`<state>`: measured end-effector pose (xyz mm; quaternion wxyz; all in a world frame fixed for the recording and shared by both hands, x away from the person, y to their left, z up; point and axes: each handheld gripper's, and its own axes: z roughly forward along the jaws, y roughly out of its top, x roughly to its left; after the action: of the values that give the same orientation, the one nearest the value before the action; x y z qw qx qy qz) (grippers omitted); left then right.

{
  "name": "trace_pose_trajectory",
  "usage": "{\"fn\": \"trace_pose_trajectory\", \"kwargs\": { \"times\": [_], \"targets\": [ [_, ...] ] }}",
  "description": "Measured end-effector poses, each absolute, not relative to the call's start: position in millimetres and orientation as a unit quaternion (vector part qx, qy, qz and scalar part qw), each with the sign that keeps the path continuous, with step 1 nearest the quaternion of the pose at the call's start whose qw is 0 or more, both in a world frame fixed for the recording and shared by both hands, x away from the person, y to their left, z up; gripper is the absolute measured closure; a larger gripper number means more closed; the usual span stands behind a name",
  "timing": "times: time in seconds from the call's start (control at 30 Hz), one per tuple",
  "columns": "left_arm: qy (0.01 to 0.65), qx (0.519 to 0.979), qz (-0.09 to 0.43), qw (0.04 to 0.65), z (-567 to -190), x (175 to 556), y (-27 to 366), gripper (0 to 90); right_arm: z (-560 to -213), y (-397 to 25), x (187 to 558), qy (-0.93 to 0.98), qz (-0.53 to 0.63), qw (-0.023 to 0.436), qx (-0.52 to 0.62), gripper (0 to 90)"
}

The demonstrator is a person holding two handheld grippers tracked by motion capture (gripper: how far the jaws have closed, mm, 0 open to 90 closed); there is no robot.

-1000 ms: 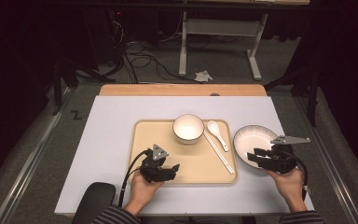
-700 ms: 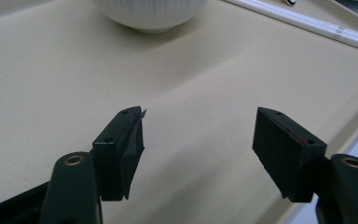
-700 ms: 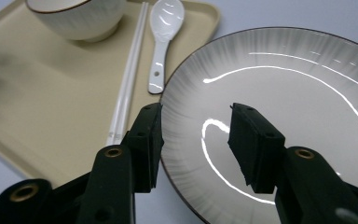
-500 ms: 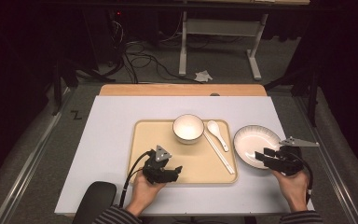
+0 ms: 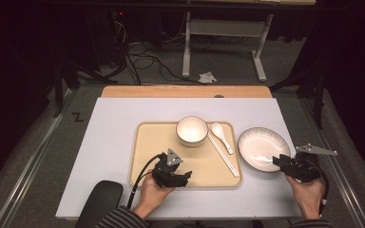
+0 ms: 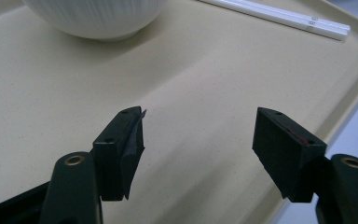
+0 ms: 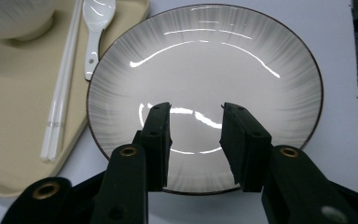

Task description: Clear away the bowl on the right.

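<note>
Right gripper (image 5: pixel 281 162) at the near right of the counter (image 5: pixel 114 142), poised over the near rim of the plate (image 5: pixel 261 148); jaws parted with a gap between them, holding nothing, seen in the right gripper view above the plate (image 7: pixel 205 70). Plate flat on the counter toward its right edge, just beside the right edge of the tray (image 5: pixel 157 137), seemingly not touching it. Left gripper (image 5: pixel 185 176) low over the near part of the tray, close to its near edge; jaws spread wide, empty, above bare tray surface (image 6: pixel 205 84). Bowl (image 5: pixel 192 130) upright at the tray's far edge. Spoon (image 5: pixel 221 137) just right of the bowl, near the tray's far right corner. Chopsticks (image 5: pixel 223 156) laid side by side along the tray's right edge, between bowl and plate.
</note>
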<state>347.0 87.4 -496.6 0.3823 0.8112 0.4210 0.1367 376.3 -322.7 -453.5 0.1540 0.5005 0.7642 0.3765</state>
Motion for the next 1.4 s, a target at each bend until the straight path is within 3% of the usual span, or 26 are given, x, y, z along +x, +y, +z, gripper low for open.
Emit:
{"fn": "trace_pose_trajectory", "kwargs": {
  "times": [0.23,0.8,1.4],
  "targets": [
    [0.403,0.821,0.134,0.38,-497,347,76,33.7,-455,-336,370,0.752,0.368,0.159,0.524,67.0],
    [0.383,0.829,0.135,0.384,-497,349,67,33.7,-458,-359,368,0.734,0.313,0.219,0.561,64.7],
    [0.383,0.833,0.142,0.373,-499,350,66,33.6,-468,-382,390,0.715,0.279,0.213,0.605,63.9]
  ]
}}
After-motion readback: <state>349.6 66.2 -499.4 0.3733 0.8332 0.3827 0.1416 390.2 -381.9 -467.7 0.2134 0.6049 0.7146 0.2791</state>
